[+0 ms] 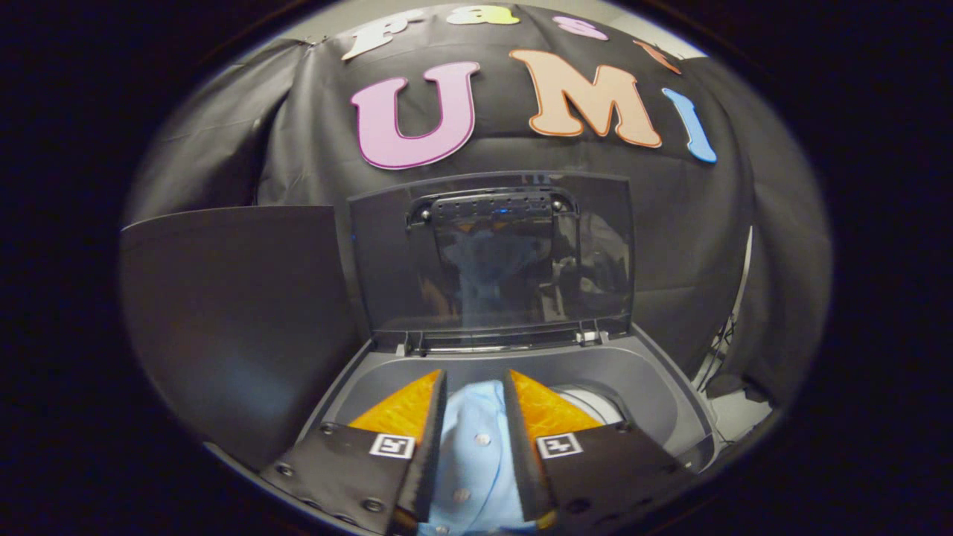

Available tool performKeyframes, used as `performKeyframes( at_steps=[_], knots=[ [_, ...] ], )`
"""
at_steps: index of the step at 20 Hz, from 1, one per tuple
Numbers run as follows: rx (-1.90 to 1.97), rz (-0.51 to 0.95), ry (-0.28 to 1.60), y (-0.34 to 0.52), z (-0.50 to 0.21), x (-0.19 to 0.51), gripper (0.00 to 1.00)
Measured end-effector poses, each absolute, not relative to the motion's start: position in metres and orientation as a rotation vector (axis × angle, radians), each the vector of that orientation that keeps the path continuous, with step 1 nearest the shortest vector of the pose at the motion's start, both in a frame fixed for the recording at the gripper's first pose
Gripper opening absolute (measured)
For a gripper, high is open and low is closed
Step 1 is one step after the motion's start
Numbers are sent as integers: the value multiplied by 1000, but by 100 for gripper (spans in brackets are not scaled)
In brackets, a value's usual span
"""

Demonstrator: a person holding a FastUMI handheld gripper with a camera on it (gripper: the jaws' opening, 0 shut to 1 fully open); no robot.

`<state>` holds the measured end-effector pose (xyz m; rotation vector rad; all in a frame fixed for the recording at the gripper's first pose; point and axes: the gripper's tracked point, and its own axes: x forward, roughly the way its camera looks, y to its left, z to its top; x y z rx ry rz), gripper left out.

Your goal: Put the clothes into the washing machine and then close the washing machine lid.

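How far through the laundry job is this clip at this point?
Done: the smoky translucent washer lid stands open. In hand: the gripper holds a light blue buttoned shirt between its fingers over the grey washing machine opening, where a bit of white drum shows beyond. Left: release the shirt into the drum, then close the lid.

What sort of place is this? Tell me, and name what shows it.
Likely a staged recording booth, not a home laundry room: black cloth wall behind a top-loading washing machine, lid raised, with the gripper holding a light blue shirt over the tub.
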<state>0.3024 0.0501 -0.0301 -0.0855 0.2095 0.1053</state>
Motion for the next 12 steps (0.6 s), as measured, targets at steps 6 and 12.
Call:
performKeyframes(
  at_steps=[6, 12],
  knots=[
    [-97, 120, 250, 64, -29, 288, 82],
    [-119, 146, 152, 86, 13, 278, 98]
  ],
)
